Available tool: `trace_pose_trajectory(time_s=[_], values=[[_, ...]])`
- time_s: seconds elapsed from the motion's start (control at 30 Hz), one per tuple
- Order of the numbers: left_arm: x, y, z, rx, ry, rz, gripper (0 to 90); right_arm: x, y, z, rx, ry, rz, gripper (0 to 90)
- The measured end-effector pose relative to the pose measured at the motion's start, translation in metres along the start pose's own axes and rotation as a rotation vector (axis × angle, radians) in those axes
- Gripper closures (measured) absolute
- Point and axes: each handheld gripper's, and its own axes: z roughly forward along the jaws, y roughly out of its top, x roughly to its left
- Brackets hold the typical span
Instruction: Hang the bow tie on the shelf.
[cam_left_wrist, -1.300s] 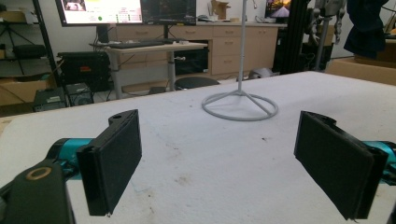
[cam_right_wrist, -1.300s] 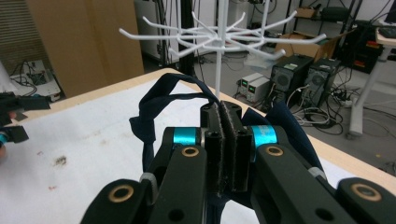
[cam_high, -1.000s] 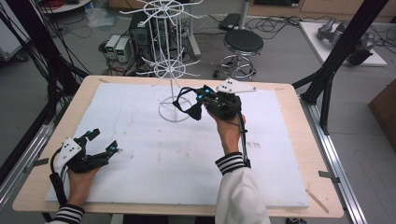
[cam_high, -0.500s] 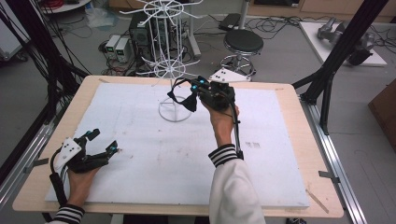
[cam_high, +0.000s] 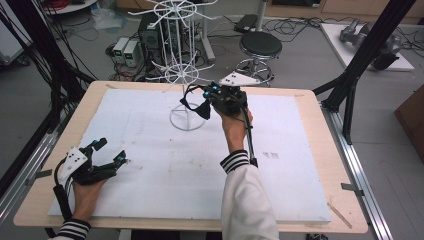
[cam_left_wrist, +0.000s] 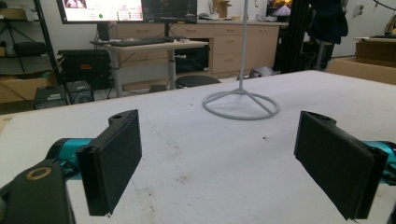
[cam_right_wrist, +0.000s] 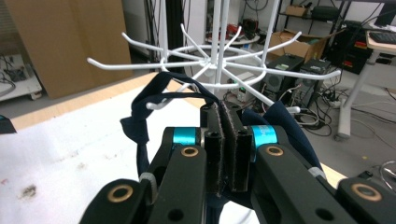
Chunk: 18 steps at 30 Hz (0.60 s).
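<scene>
My right gripper (cam_right_wrist: 227, 140) is clamped on the dark cloth (cam_right_wrist: 149, 105), just below the white rack (cam_right_wrist: 215, 63) lower-ring hooks. Keep grip, lift loop over one hook tip, seat, release. Left gripper (cam_left_wrist: 233, 158) jaws apart, well clear of rack.

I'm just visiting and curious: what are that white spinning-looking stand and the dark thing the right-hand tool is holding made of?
The stand looks like thin metal wire coated glossy white: slim rods with upturned tips and a ring base. The dark thing looks like soft navy fabric, probably a strap or small garment: it folds and droops limply. The right gripper is clamped on it, with a loop of it over a hook.
</scene>
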Motion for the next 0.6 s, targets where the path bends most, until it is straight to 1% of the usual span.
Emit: trace_pose_trajectory(time_s=[0.03, 0.1, 0.13, 0.27, 0.3, 0.33, 0.4, 0.43, 0.5, 0.53, 0.57, 0.6], values=[[0.0, 0.0, 0.0, 0.0, 0.0, 0.0, 15.4, -0.001, 0.0, 0.001, 0.004, -0.004, -0.007, 87.0], [0.0, 0.0, 0.0, 0.006, 0.0, 0.005, 15.4, -0.001, -0.001, 0.001, 0.009, -0.005, 0.0, 86.4], [0.0, 0.0, 0.0, 0.007, 0.0, 0.005, 15.4, -0.001, -0.001, 0.002, 0.014, -0.007, -0.002, 84.7], [0.0, 0.0, 0.001, 0.012, 0.004, 0.003, 15.5, -0.005, -0.004, 0.002, 0.032, -0.001, 0.005, 72.1], [0.0, 0.0, 0.001, 0.014, 0.005, 0.004, 15.5, -0.005, -0.004, 0.002, 0.032, -0.001, 0.005, 72.1], [-0.001, 0.0, 0.001, 0.014, 0.006, 0.005, 15.5, -0.006, -0.004, 0.001, 0.035, -0.002, 0.004, 69.2], [-0.001, 0.0, 0.001, 0.014, 0.007, 0.005, 15.5, -0.006, -0.004, -0.001, 0.038, -0.007, -0.004, 56.1], [-0.001, 0.0, 0.001, 0.013, 0.007, 0.006, 15.5, -0.004, -0.005, -0.006, 0.037, -0.016, -0.01, 46.1], [0.0, 0.001, 0.001, 0.013, 0.004, 0.005, 15.5, -0.001, -0.007, -0.011, 0.014, -0.02, -0.013, 32.2], [0.001, 0.0, 0.001, 0.01, 0.0, -0.012, 15.5, 0.0, -0.009, -0.015, 0.003, -0.033, -0.011, 26.1], [0.001, 0.0, 0.001, 0.01, 0.0, -0.012, 15.4, 0.002, -0.01, -0.019, -0.004, -0.048, -0.008, 19.6], [0.002, 0.0, 0.0, 0.007, 0.0, -0.017, 15.3, 0.003, -0.012, -0.023, -0.013, -0.06, -0.017, 15.2]])
